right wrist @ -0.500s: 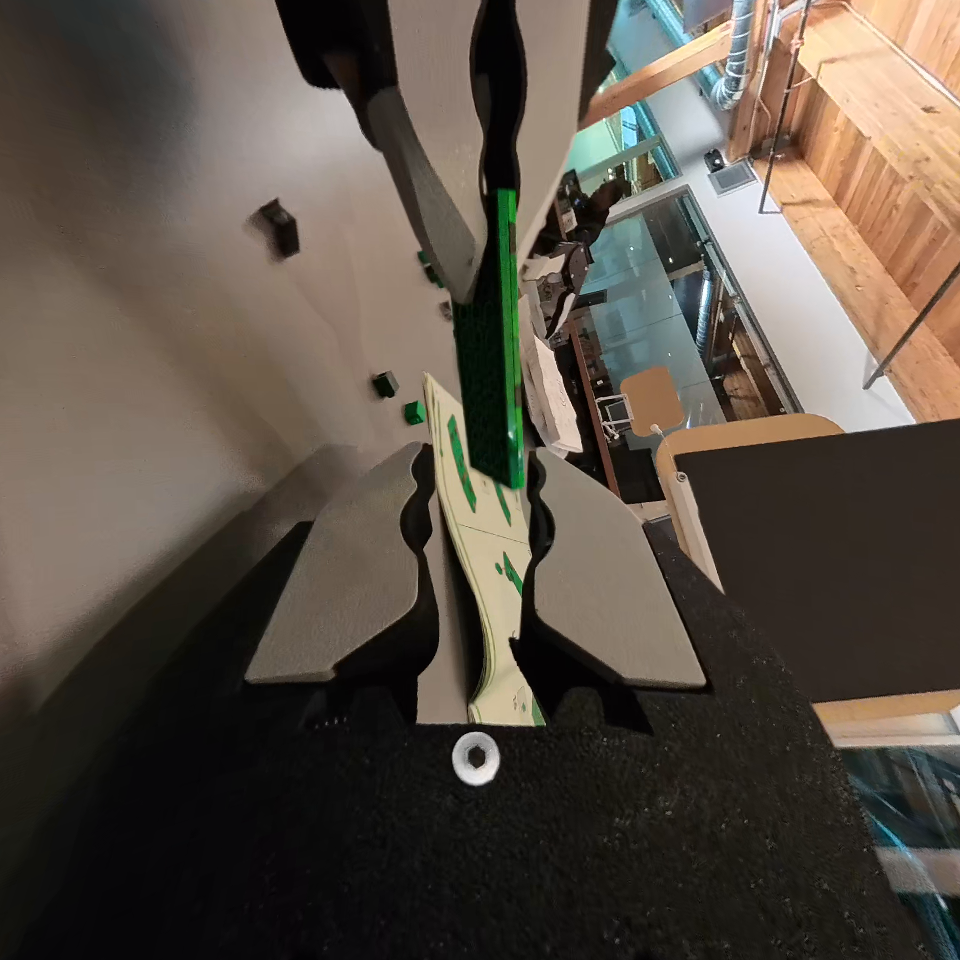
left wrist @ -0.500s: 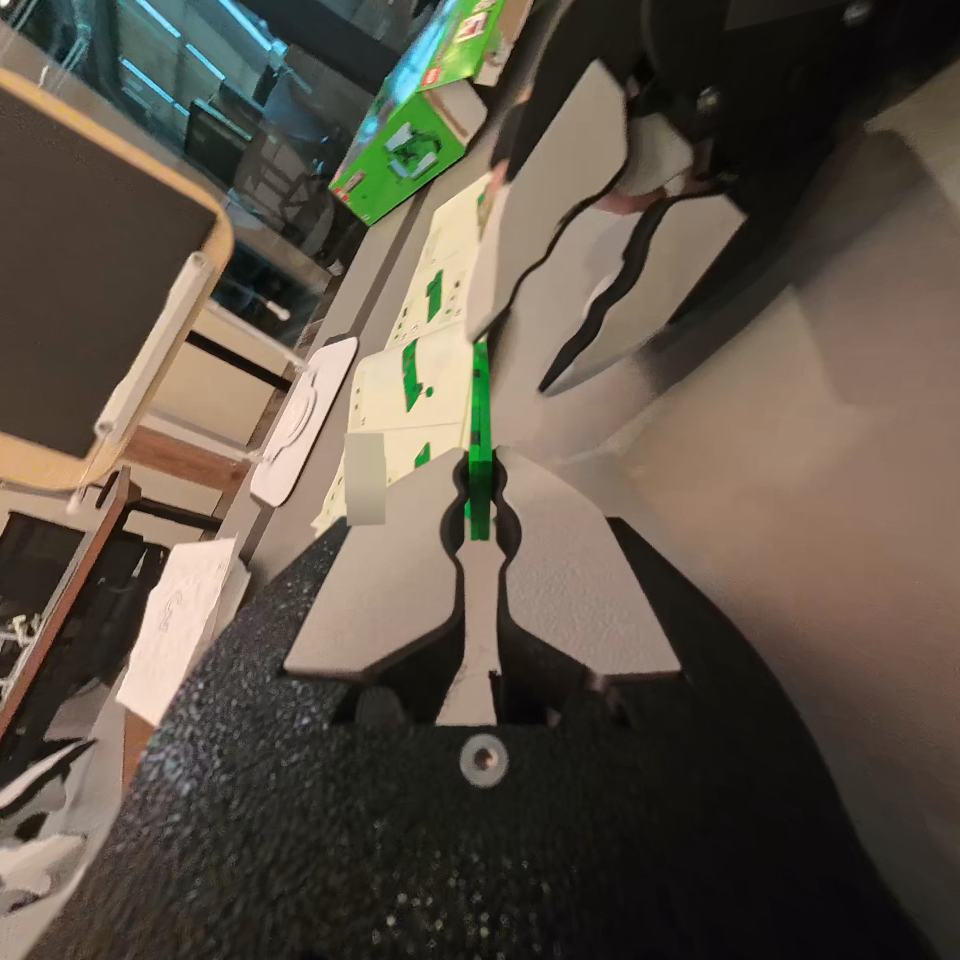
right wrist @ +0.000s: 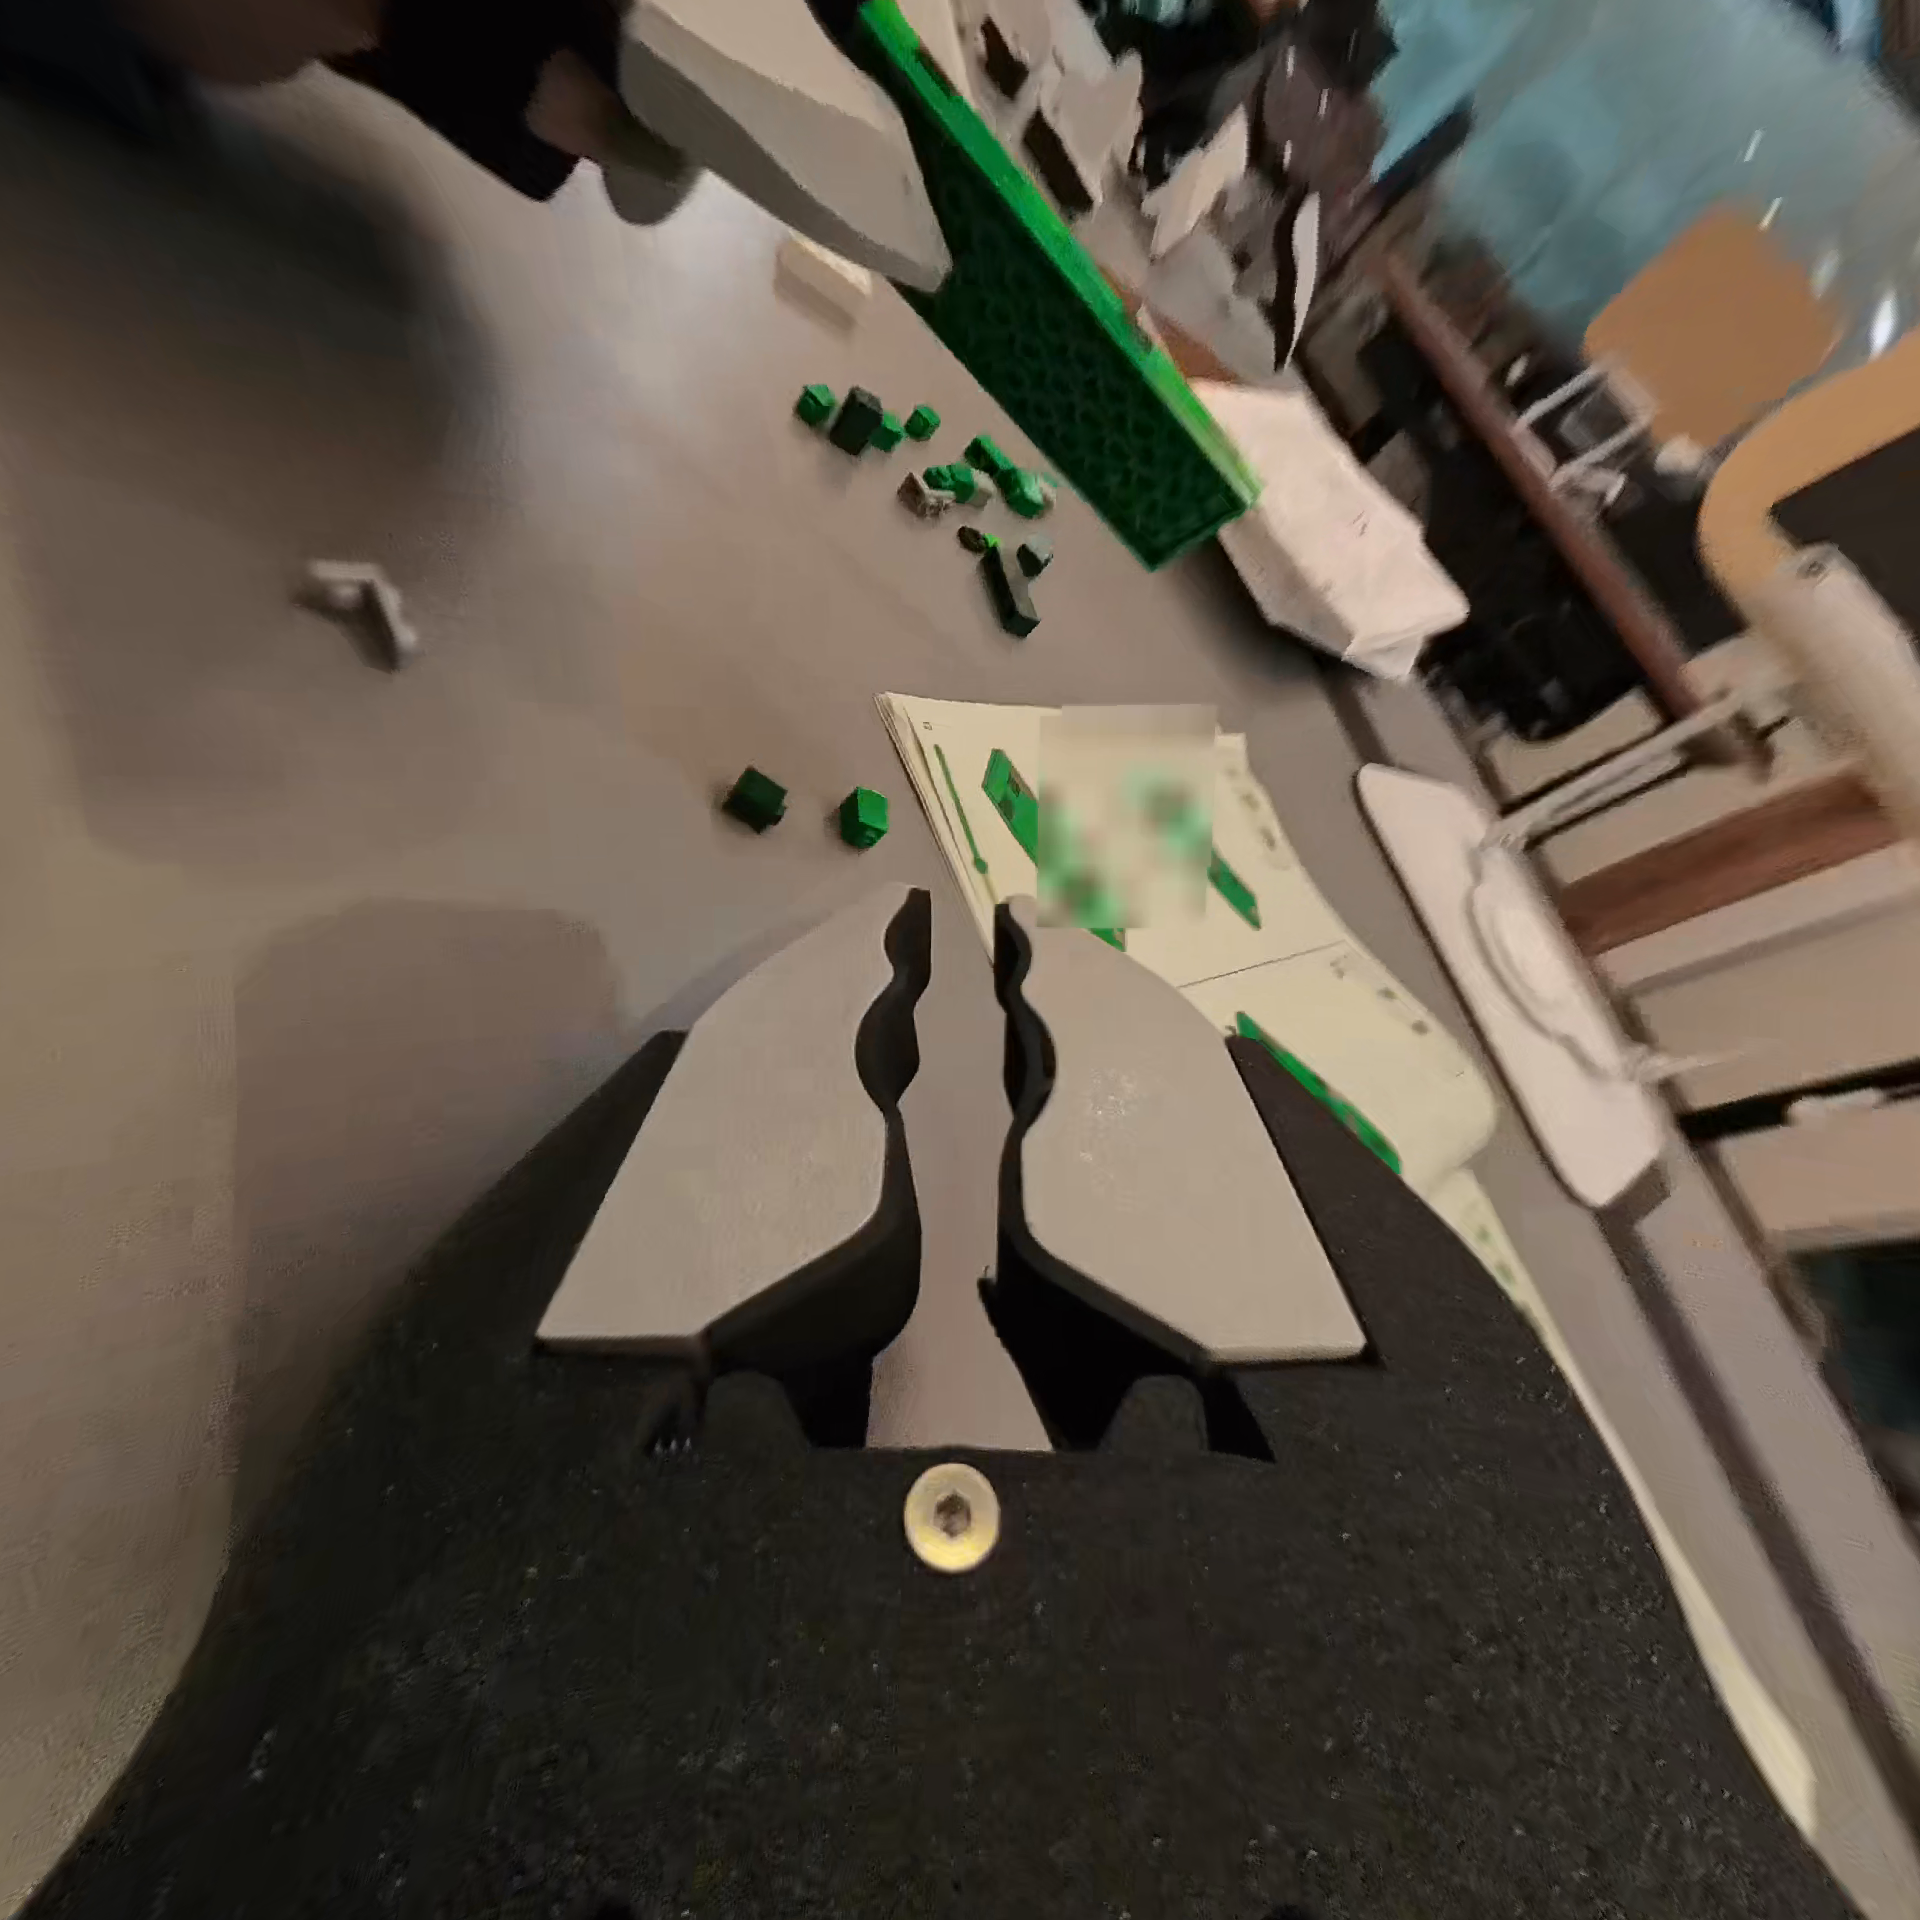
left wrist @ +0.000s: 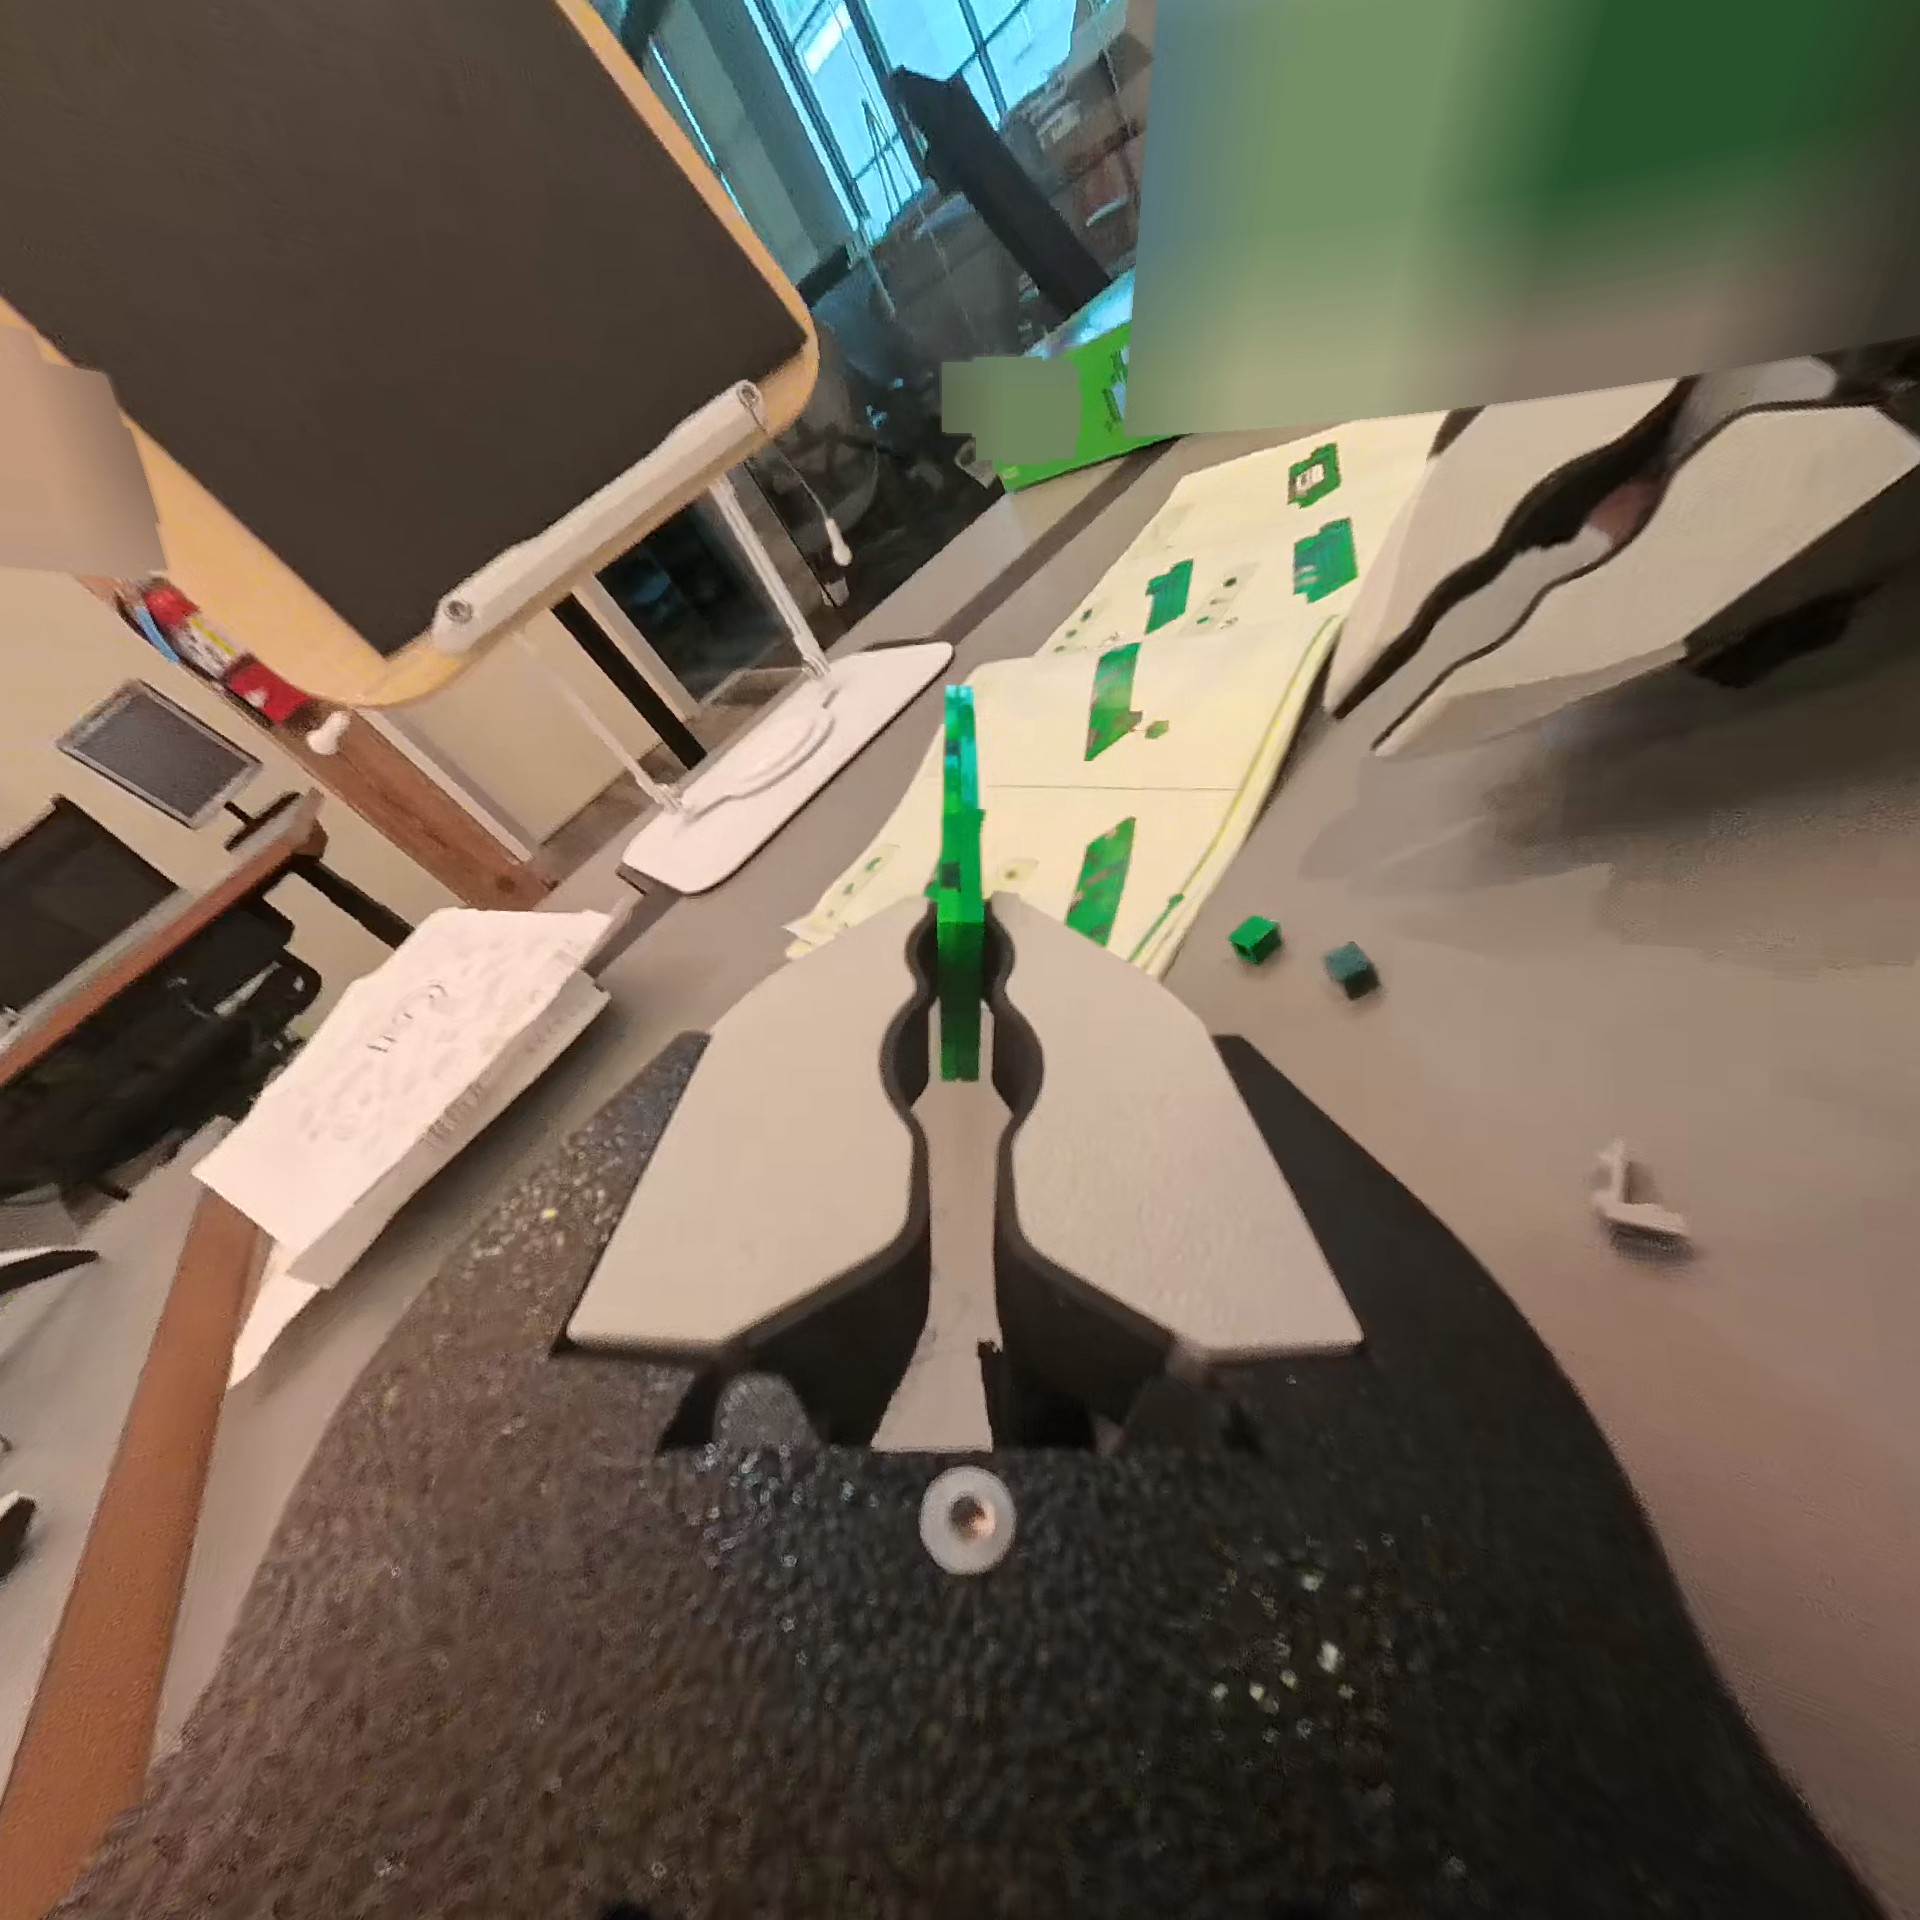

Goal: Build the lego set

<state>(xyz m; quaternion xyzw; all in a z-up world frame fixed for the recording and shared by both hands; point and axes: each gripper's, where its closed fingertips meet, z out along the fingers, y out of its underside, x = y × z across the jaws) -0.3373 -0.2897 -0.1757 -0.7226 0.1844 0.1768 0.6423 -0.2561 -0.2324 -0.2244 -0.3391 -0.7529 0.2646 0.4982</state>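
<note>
Left gripper (left wrist: 961,940) jaws clamped on green baseplate (left wrist: 961,831), edge-on above counter (left wrist: 1558,1091). Right gripper (right wrist: 961,920) jaws slightly parted, empty. Step: fetching brick. Next: right picks loose green brick (right wrist: 862,816) near booklet (right wrist: 1247,935), needs wider opening.

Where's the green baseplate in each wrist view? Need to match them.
Left wrist view: the green baseplate sits dead centre, edge-on, clamped between the left gripper fingers.
Right wrist view: the same plate runs diagonally across the top centre, underside showing, held by the left gripper at the upper left.
Shared landmark: the open instruction booklet on the grey table, behind the plate in the left view, below it in the right view.
</note>
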